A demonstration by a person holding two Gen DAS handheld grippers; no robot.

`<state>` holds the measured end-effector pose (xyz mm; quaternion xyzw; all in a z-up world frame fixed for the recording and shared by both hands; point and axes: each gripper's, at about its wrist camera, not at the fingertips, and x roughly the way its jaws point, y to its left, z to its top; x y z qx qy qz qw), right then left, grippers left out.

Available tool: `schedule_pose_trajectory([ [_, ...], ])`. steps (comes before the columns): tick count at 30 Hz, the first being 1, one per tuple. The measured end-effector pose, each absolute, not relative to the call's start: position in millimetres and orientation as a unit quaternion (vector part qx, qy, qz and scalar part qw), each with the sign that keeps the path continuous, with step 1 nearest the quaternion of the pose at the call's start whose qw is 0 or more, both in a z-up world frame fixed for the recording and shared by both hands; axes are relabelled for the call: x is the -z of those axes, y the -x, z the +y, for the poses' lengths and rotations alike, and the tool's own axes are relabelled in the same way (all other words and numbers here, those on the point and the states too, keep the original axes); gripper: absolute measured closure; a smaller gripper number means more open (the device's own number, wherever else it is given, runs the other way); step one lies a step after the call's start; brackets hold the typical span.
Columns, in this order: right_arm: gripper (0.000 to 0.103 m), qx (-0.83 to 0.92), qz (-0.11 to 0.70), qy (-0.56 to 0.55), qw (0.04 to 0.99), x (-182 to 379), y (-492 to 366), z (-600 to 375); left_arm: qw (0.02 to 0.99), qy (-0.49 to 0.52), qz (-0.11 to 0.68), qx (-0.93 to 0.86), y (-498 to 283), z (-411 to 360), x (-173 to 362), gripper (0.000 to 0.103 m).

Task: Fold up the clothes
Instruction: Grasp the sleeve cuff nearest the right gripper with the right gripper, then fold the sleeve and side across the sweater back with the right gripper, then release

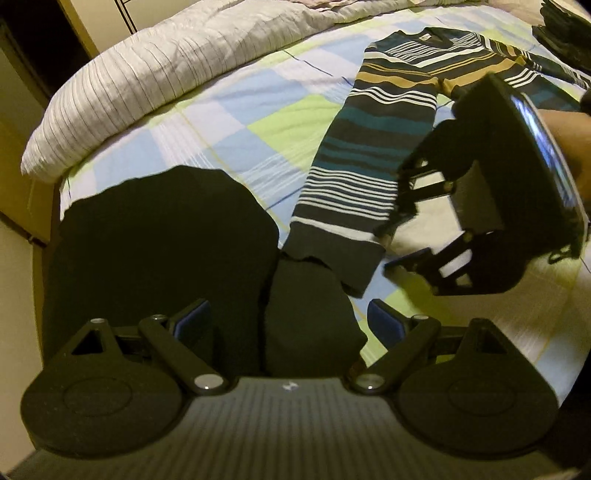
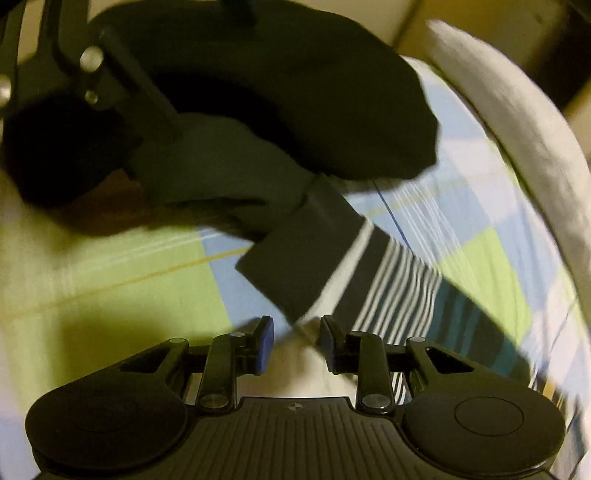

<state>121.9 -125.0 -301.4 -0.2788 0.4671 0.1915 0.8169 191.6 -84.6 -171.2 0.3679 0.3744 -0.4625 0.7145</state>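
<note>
A striped sweater lies flat on the checked bedsheet, one long sleeve stretched toward me. The sleeve's dark cuff overlaps a black garment that lies at the bed's near edge. My left gripper hovers wide open over a dark fold of that black garment, with nothing pressed between its pads. My right gripper is narrowed to a small gap, its tips right at the cuff's corner, and light sheet shows through the gap. From the left wrist view, the right gripper is beside the cuff's right edge.
A rumpled white striped duvet runs along the far side of the bed. A dark pile sits at the far right corner. A hand holds the right gripper. The bed's edge and a beige wall are at left.
</note>
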Motion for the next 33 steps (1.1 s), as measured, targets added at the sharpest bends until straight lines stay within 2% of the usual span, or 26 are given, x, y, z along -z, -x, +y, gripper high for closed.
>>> schedule_pose_trajectory([
  [1,0.071,-0.196,0.458,0.299,0.814,305.4,-122.7,-120.8,0.715,-0.367,0.376,0.461,-191.9,-83.0,172.8,0.014],
  [2,0.061,-0.200,0.447,0.317,0.812,308.9,-123.0,-117.5,0.716,-0.366,0.378,0.459,-192.6,-81.6,174.1,0.014],
  [3,0.056,-0.205,0.437,0.335,0.810,312.2,-122.9,-114.5,0.718,-0.364,0.380,0.456,-193.9,-80.2,175.2,0.014],
  [9,0.056,-0.233,0.407,0.356,0.809,315.2,-131.8,-111.8,0.730,-0.357,0.383,0.440,-203.7,-73.0,173.0,0.014],
  [10,0.072,-0.230,0.408,0.350,0.812,312.9,-134.1,-114.6,0.732,-0.357,0.382,0.437,-205.2,-73.0,171.7,0.014],
  [11,0.098,-0.225,0.409,0.344,0.815,310.2,-136.5,-117.7,0.735,-0.356,0.380,0.435,-206.7,-73.1,170.3,0.014],
  [12,0.100,-0.219,0.405,0.338,0.821,305.4,-137.4,-120.0,0.738,-0.355,0.378,0.433,-208.1,-73.8,168.4,0.014],
  [19,0.101,-0.114,0.381,0.170,0.902,232.9,-159.7,-192.0,0.764,-0.337,0.344,0.430,-209.7,-101.4,148.6,0.014],
  [22,0.101,-0.045,0.361,0.054,0.930,194.7,-172.8,-255.8,0.762,-0.336,0.332,0.443,-201.9,-131.0,144.5,0.014],
  [27,0.101,0.102,0.265,-0.058,0.957,128.2,-157.2,-405.0,0.743,-0.355,0.304,0.479,-170.0,-193.0,137.4,0.014],
  [30,0.101,0.208,0.193,-0.108,0.953,94.3,-105.7,-501.3,0.732,-0.365,0.290,0.498,-139.2,-237.3,135.9,0.014],
  [33,0.101,0.308,0.157,-0.116,0.931,90.1,-28.6,-579.0,0.723,-0.375,0.289,0.504,-101.6,-282.3,141.9,0.014],
])
